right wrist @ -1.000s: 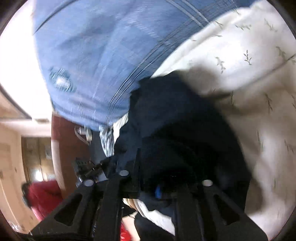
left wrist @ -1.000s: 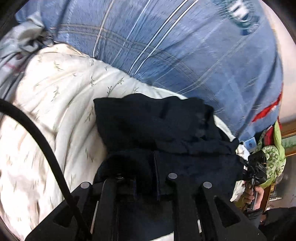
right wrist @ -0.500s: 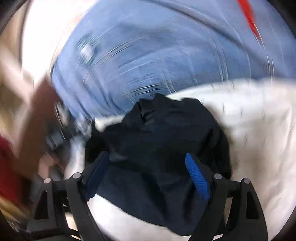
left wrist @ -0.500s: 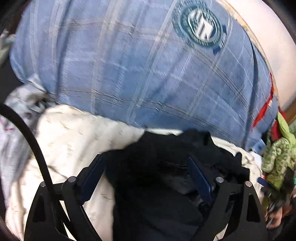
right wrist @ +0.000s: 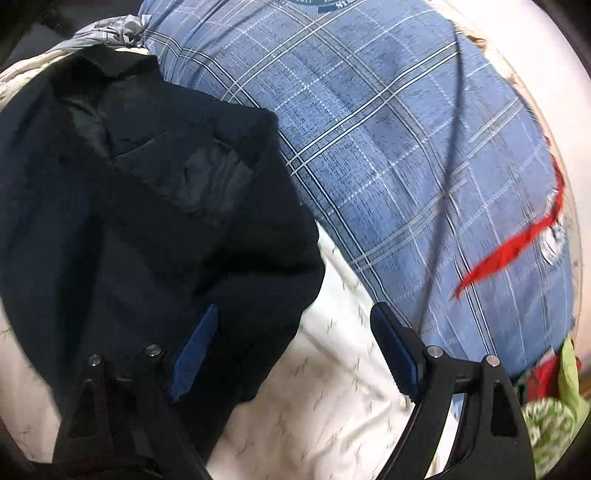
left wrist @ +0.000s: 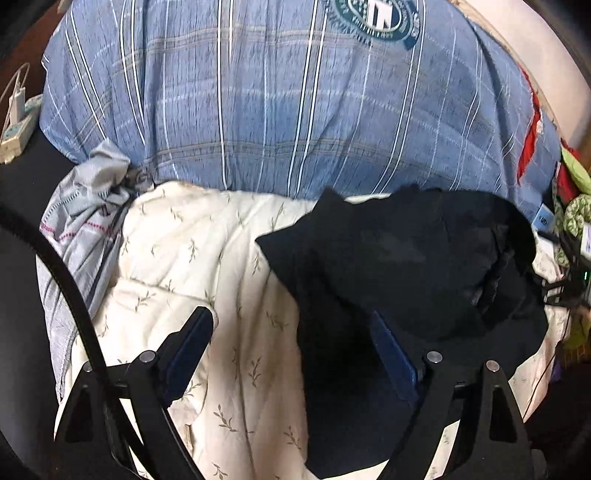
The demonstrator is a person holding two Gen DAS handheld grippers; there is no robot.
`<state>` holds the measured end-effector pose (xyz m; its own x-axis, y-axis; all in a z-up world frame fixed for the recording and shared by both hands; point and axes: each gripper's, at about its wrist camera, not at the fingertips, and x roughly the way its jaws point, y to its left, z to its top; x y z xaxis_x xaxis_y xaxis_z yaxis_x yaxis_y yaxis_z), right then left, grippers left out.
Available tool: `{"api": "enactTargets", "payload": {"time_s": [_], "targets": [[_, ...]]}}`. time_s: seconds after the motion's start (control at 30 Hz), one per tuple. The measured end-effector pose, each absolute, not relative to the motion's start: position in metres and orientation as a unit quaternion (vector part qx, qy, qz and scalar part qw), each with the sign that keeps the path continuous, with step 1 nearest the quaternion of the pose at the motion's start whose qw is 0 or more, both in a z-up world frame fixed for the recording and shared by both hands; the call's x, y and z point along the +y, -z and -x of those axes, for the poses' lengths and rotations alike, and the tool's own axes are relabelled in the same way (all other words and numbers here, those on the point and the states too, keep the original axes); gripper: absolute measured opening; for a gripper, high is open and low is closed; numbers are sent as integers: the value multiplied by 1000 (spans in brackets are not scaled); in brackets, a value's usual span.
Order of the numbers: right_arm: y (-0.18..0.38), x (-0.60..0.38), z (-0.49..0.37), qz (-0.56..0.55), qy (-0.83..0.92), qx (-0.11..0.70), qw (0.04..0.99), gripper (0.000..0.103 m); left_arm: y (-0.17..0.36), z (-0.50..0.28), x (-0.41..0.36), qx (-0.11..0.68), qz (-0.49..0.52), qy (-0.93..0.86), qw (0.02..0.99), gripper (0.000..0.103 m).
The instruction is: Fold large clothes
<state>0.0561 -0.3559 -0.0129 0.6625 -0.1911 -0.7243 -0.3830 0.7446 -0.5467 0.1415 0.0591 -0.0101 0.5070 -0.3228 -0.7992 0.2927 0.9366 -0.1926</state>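
Cream quilt (left wrist: 207,266) under wide-open, empty left hand-held gripper (left wrist: 295,354)

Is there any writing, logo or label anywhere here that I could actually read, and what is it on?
Round green crest on the blue plaid cover: ring lettering too small and cut off to read.
The same crest at the top edge of the right wrist view: only fragments, unreadable.
Small blue tag at the cover's edge: print too blurred.
Nothing else carries writing.
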Motion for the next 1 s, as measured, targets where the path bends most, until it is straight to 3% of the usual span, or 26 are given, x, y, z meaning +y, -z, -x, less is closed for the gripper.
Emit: {"api": "enactTargets", "payload": {"time_s": [0.27,0.3,0.33,0.37,0.4,0.5,0.6,0.73,0.9,0.93,0.97,1.0], "targets": [[18,-320,-71,468,-124,376,790,85,23,-143,34,489,-27,223,843,87],[22,-319,-79,470,-138,392,779,81,24,-144,30,489,-31,224,843,87],[24,-320,-89,451,-176,423,766,73,25,-145,28,489,-31,226,842,87],[25,-322,-96,432,-194,443,762,46,25,-145,27,492,-26,229,840,87],[25,-327,-107,400,-206,467,761,32,24,-146,29,494,-17,232,838,87],[12,-359,-137,247,-237,510,789,19,20,-149,34,488,-10,229,842,87],[-2,-414,-162,30,-254,519,816,19,15,-155,41,485,3,224,845,87],[11,-467,-183,-153,-217,518,813,19,10,-159,44,486,29,220,845,87],[4,-462,-170,-140,-164,511,832,20,7,-152,32,478,-5,227,849,87],[-1,-461,-166,-135,-142,510,838,25,7,-154,31,478,-10,224,849,87],[-2,-460,-168,-132,-131,512,839,42,7,-156,33,477,-10,220,851,87],[-9,-450,-162,-128,-135,521,833,68,7,-159,37,476,-3,213,853,87]]}}
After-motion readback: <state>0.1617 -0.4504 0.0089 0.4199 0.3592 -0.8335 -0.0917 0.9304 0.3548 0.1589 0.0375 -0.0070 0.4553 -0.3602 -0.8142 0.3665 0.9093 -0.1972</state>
